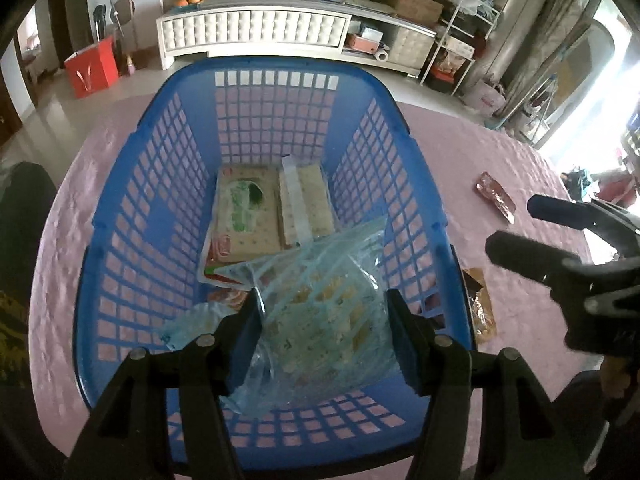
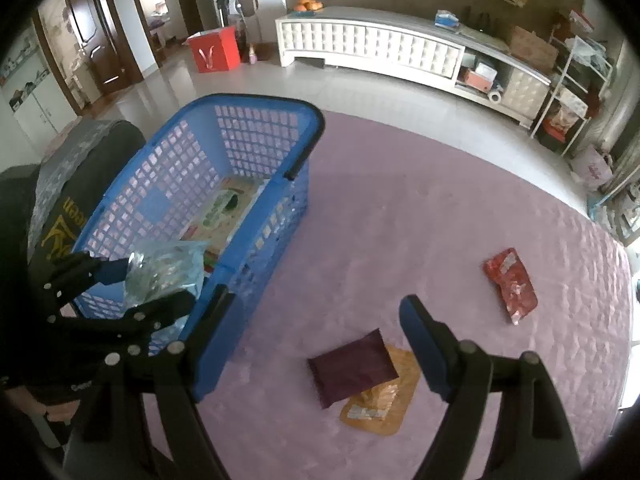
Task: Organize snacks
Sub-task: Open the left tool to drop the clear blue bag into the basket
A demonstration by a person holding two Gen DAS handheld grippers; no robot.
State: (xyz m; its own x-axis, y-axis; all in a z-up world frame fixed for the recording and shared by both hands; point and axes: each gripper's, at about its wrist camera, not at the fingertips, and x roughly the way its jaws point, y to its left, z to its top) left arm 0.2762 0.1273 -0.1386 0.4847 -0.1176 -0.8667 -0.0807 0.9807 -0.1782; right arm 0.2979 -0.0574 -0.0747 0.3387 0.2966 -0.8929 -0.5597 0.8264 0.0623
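A blue plastic basket (image 1: 120, 216) stands on the pink tablecloth and holds flat cracker packets (image 1: 248, 208). My left gripper (image 1: 324, 320) is over the basket's near end, shut on a clear bluish snack bag (image 1: 320, 304); it also shows in the right wrist view (image 2: 132, 284) with the bag (image 2: 168, 268). My right gripper (image 2: 316, 316) is open and empty above the cloth, right of the basket (image 2: 256, 216). Below it lie a dark maroon packet (image 2: 352, 372) on an orange packet (image 2: 384, 408). A red packet (image 2: 512, 284) lies farther right.
The pink tablecloth (image 2: 400, 208) covers the table, its far edge curving before a tiled floor. A white TV cabinet (image 2: 372, 44), a red box (image 2: 214, 54) and shelving stand beyond. A dark chair back (image 2: 80, 160) is left of the basket.
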